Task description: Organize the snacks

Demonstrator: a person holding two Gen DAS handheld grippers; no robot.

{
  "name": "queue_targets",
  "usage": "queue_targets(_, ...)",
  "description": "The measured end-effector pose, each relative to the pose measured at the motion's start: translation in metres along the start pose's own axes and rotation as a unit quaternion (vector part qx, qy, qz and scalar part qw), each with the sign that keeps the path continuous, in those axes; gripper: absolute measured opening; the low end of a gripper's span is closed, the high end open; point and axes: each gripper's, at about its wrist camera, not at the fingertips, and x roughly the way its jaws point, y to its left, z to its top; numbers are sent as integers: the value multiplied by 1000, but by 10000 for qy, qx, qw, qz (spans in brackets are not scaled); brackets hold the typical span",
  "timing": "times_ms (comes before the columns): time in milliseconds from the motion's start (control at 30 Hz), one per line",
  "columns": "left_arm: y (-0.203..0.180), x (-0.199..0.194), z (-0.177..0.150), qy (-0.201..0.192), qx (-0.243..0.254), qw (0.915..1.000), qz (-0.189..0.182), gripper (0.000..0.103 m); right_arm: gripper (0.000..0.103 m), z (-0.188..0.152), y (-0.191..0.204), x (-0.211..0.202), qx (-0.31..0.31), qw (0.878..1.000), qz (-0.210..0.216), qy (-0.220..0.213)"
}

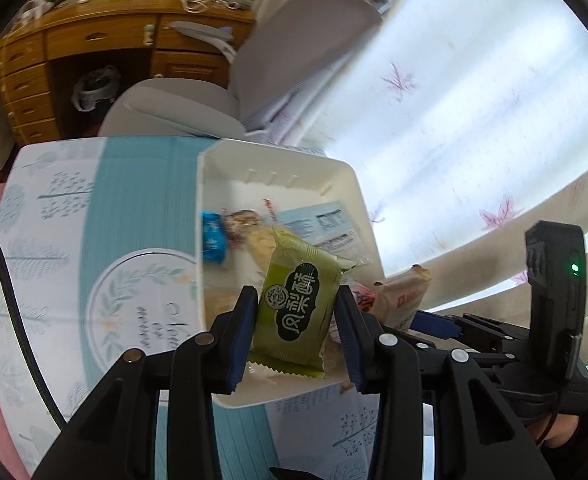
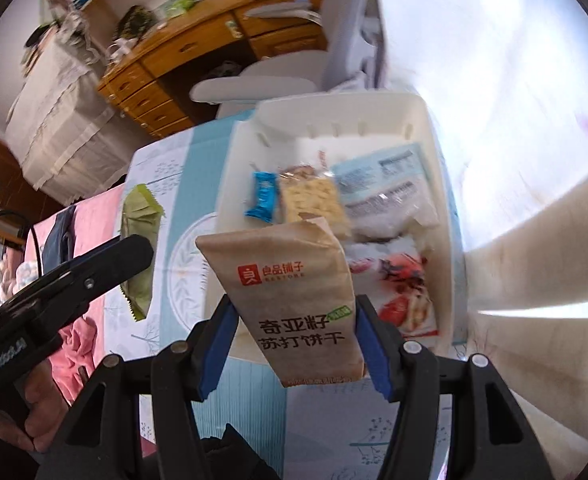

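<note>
The left tool is clamped on a green pastry packet, holding it above the near end of the white bin, which sits on the counter with its blue leaf-print cloth, toward the right edge. Inside the bin lie a blue candy, a cracker pack and a pale blue-labelled packet (other wrappers are too blurred to tell). The right tool grips a brown soda-cracker packet over the bin's near rim.
</note>
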Motion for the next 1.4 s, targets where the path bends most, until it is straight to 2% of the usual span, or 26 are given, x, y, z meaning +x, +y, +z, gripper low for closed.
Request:
queue_targets(67,-9,10,0,90,92,9999,-12,38,60,-1,-15,5,263,9996,93,82)
queue_targets(167,-17,24,-1,264,170,9994,138,44,60,-4,-31,11,618,9976,231,186)
queue_targets(200,-18,27,-1,315,133,9992,182,50,61,-6,-36,12,740,9966,260,236)
queue_targets(267,-18,27,-2,370,53,9991,222,59,74,-12,-45,16,997,9940,277,365)
queue_targets(300,-18,25,-3,370,30,9990,233,61,77,-15,-48,17,1079,9930,269,401)
queue_targets(367,-17,19,-7,355,18,9988,338,75,80,-21,-51,16,1190,9915,258,452)
queue_targets(400,-16,15,-9,351,13,9985,409,78,81,-23,-51,15,1205,9913,240,467)
queue_targets(567,0,-3,-29,384,-131,9978,528,79,87,-42,-45,15,1306,9902,83,484)
queue_targets(667,21,-19,-55,389,-345,9971,548,79,88,-57,-35,18,1269,9905,-50,535)
queue_targets(967,64,-82,-135,571,-553,9904,1132,79,89,-138,30,33,948,9920,-269,793)
queue_targets(1067,68,-113,-167,508,-447,9870,1456,79,89,-170,53,32,796,9932,-322,789)
queue_targets(1167,69,-144,-189,384,-486,9873,1464,79,89,-198,74,24,646,9942,-193,844)
queue_targets(1267,61,-168,-200,195,-453,9873,1512,79,89,-215,92,9,338,9961,-195,786)
queue_targets(1400,40,-191,-203,-208,-357,9865,1582,80,89,-220,108,-21,-35,9978,-49,663)
